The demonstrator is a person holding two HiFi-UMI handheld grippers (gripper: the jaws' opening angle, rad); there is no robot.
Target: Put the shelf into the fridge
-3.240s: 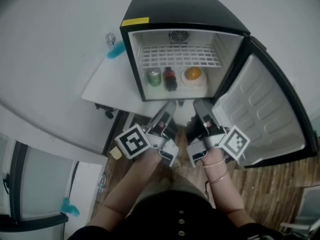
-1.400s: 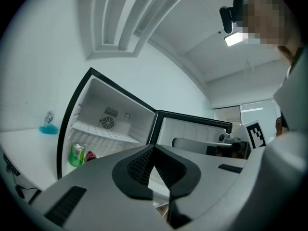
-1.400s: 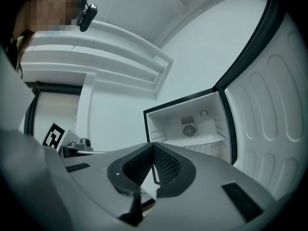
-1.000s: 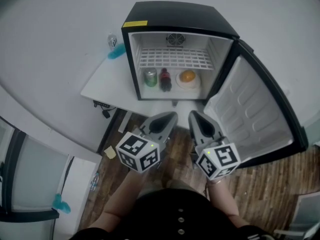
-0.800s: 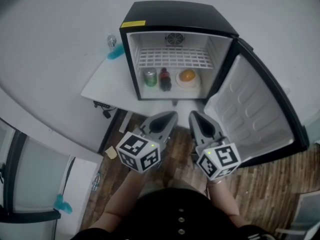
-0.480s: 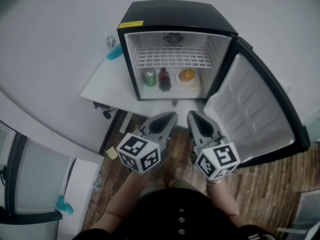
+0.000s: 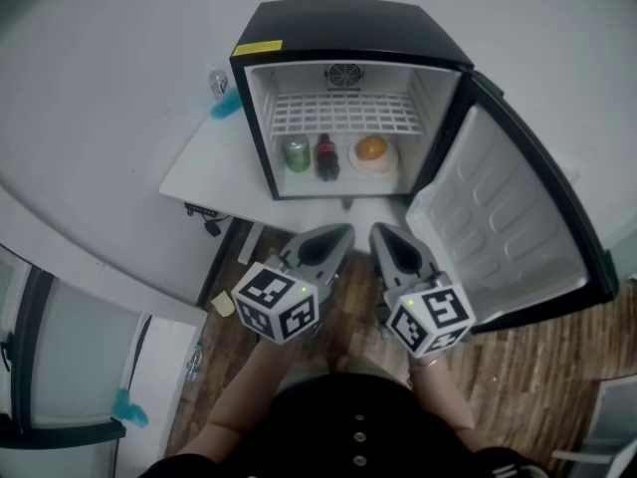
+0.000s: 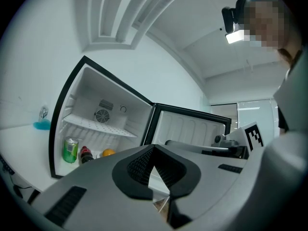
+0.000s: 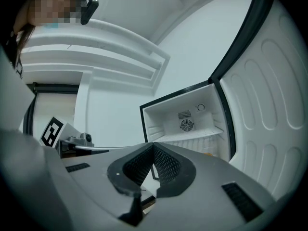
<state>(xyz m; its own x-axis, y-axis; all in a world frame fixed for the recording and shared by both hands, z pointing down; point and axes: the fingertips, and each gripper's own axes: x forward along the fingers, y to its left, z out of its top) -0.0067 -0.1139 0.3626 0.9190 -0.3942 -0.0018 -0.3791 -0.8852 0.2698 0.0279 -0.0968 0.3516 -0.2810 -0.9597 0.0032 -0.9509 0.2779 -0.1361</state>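
Left gripper (image 7: pixel 336 235) and right gripper (image 7: pixel 382 235) backed from fridge (image 7: pixel 348 18); yellow label (image 7: pixel 261 47) illegible.

a plain white wall (image 7: pixel 100 68), a white table (image 7: pixel 199 179), and brown wood-plank floor (image 7: pixel 537 366).

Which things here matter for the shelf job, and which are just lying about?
Job: fridge, its open door, wire shelf already sitting inside, left gripper and right gripper, both shut, empty.
Lying about: green can, dark bottle, orange under the shelf; clear bottle on the white table.
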